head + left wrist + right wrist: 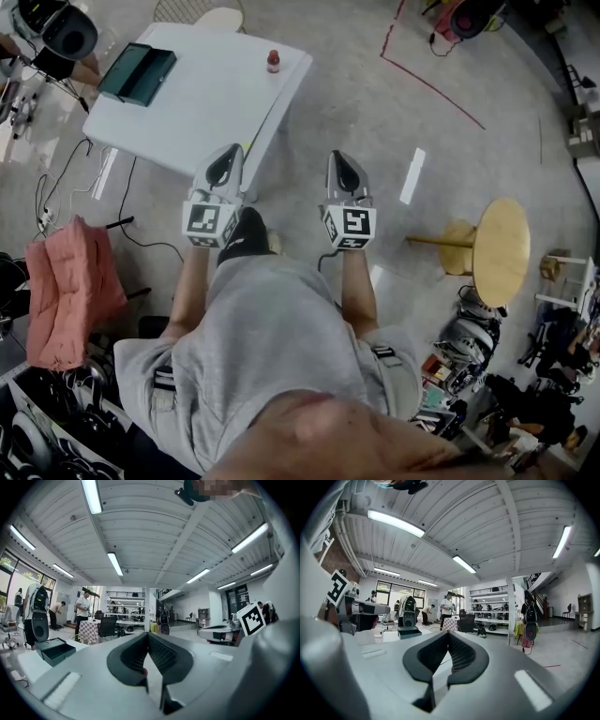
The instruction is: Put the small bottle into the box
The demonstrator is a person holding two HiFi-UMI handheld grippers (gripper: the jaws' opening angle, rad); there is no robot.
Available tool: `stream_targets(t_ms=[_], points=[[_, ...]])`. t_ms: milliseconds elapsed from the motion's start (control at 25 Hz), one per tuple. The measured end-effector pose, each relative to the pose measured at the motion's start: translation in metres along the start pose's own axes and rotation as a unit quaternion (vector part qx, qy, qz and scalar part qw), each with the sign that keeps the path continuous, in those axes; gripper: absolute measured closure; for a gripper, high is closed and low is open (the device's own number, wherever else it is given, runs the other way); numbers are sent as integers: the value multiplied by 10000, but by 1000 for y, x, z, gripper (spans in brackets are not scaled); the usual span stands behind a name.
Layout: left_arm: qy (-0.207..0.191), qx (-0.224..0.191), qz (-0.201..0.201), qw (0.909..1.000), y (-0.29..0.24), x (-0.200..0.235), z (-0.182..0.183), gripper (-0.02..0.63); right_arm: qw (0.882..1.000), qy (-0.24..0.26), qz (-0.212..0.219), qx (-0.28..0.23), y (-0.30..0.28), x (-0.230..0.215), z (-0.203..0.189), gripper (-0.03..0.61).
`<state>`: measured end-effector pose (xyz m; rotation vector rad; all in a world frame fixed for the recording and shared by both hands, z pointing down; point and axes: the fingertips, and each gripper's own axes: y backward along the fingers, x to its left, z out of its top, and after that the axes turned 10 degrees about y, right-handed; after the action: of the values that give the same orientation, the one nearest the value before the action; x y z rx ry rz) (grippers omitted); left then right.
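Grey-shirted torso [272, 347] of the person fills the lower part of the head view, with both forearms reaching forward to the two grippers. Left gripper [230, 157] is held at the near edge of the white table [206, 108]; in the left gripper view [148, 637] its ribbed pads meet at the tips, so the jaws are clenched and grasp nothing. Right gripper [339, 161] is held over the bare floor to the right of the table; in the right gripper view [449, 634] its pads likewise meet at the tips, clenched and empty. Neither gripper touches any object. Small bottle [274, 61], reddish with a pale top, stands upright on the table near its far right edge, beyond both sets of jaws and well apart from them, nearer in line to the left gripper than to the right. Dark green box [136, 73] lies open on the far left part of the same table, well apart from the bottle; the left gripper view shows it [55, 649] to the left of the jaws, open and with nothing visible inside. Off the table, a pink cushion [70, 291] sits at the left and a round wooden stool [502, 248] at the right.
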<state>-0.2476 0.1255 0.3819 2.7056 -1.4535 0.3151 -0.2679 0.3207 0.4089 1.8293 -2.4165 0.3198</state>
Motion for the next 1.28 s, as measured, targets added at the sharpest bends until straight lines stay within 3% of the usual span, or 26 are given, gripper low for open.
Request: stream_targets(t_ms=[320, 600, 1280], points=[[15, 136, -148, 9998, -34, -12, -3, 603, 10000, -47, -22, 28, -15, -22, -4, 575], [43, 191, -106, 9998, -97, 6, -3, 603, 9996, 34, 264, 1, -79, -44, -2, 575], [466, 261, 776, 9956, -234, 116, 5, 603, 9917, 125, 1271, 141, -287, -75, 1, 575]])
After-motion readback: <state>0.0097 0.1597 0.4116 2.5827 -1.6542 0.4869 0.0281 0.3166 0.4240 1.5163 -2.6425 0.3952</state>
